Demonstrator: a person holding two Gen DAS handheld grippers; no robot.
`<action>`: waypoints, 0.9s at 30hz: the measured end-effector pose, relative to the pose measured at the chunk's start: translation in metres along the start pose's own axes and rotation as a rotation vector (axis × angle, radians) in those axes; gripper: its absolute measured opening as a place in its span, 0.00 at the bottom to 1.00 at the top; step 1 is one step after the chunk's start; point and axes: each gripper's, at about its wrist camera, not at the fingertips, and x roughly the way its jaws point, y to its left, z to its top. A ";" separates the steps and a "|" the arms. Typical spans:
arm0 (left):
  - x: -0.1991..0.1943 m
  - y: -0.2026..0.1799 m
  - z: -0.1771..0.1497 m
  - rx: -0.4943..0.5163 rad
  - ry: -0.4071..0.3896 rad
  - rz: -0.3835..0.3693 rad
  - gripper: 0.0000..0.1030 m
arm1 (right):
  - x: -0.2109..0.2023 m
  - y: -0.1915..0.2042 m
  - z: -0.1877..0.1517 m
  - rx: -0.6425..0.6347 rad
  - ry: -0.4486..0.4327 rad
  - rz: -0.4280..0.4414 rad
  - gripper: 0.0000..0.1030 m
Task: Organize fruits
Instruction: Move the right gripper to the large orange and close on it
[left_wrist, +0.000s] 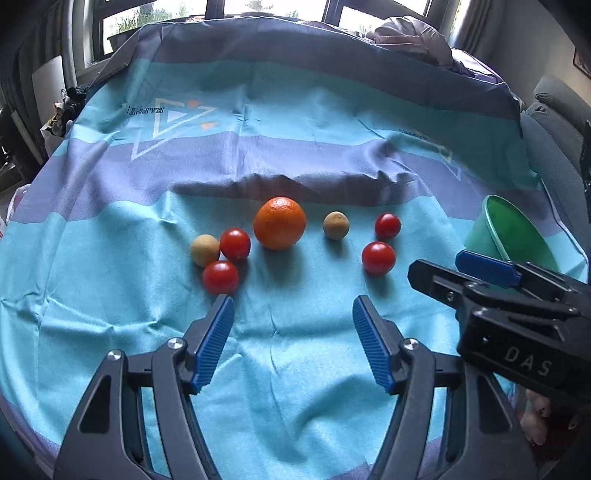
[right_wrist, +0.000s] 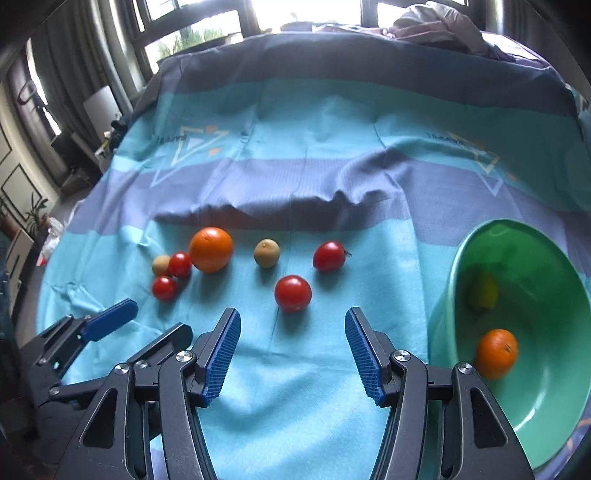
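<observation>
An orange (left_wrist: 279, 223) (right_wrist: 211, 249) lies on the blue cloth among several red tomatoes, one nearest me (left_wrist: 378, 257) (right_wrist: 292, 294), and two small tan fruits (left_wrist: 336, 225) (right_wrist: 266, 253). A green bowl (right_wrist: 554, 413) (left_wrist: 517, 229) at the right holds a second orange (right_wrist: 496, 353) and a blurred yellow fruit (right_wrist: 484, 290). My left gripper (left_wrist: 293, 306) is open and empty, short of the fruits. My right gripper (right_wrist: 293, 317) is open and empty, just before the nearest tomato; it also shows in the left wrist view (left_wrist: 443, 267).
A fold ridges the striped cloth (left_wrist: 295, 184) behind the fruits. Bundled fabric (left_wrist: 410, 37) lies at the far edge under windows. A grey chair (left_wrist: 554, 122) stands at the right.
</observation>
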 end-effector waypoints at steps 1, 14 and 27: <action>0.001 0.002 0.000 -0.003 0.001 0.003 0.65 | 0.004 -0.001 0.000 0.015 0.003 0.005 0.58; 0.000 0.007 -0.003 -0.012 0.016 0.027 0.65 | 0.012 0.000 -0.007 0.050 0.019 0.030 0.58; -0.019 0.029 0.005 -0.109 -0.022 -0.027 0.52 | 0.002 -0.011 0.004 0.159 -0.021 0.112 0.54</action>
